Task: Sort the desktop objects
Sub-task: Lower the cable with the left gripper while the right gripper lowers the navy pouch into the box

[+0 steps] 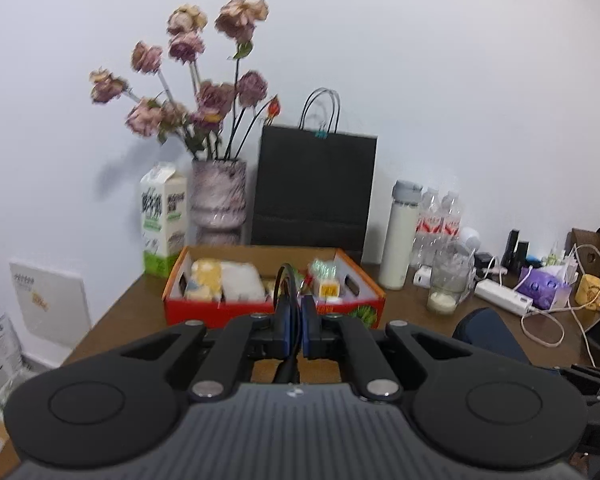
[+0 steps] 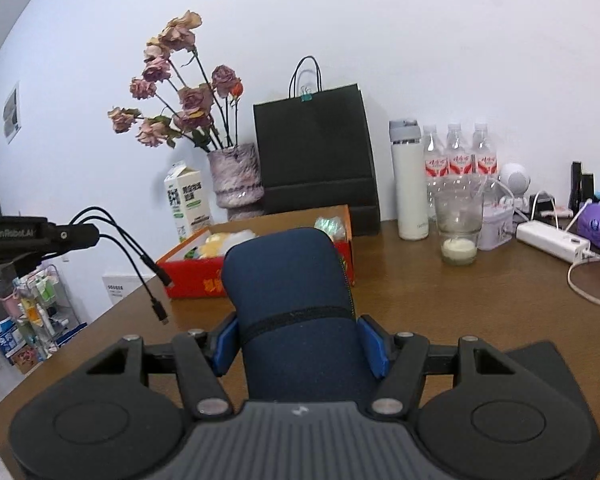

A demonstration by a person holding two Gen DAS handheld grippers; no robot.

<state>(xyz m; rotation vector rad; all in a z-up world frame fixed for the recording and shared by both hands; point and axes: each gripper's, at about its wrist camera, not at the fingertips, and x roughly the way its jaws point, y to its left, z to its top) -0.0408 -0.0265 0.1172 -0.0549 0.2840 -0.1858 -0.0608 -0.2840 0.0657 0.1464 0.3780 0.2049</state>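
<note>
We hold a dark blue pouch (image 2: 296, 304) in our right gripper (image 2: 300, 344), whose blue pads (image 2: 374, 346) press against both of its sides; the pouch stands upright above the brown table (image 2: 440, 304), its rounded top reaching in front of the red box (image 2: 260, 268). In the left wrist view the same pouch (image 1: 488, 332) shows low at the right, over the table.

Our left gripper (image 1: 296, 332) has its pads nearly together, pinching a black cable (image 1: 286, 284) that loops up between them. From the right wrist view the cable (image 2: 140, 256) hangs off the left tool in several strands with small plugs at the ends, above the table's left corner.

The red box (image 1: 272, 304) lies just beyond the left gripper and holds yellow and white packets. Behind it stand a milk carton (image 1: 164, 220), a vase (image 1: 218, 200) of dried roses and a black paper bag (image 1: 314, 192). To the right we see a white flask (image 2: 410, 184), water bottles (image 2: 458, 156), a glass (image 2: 458, 220) and a white power strip (image 2: 552, 240).
</note>
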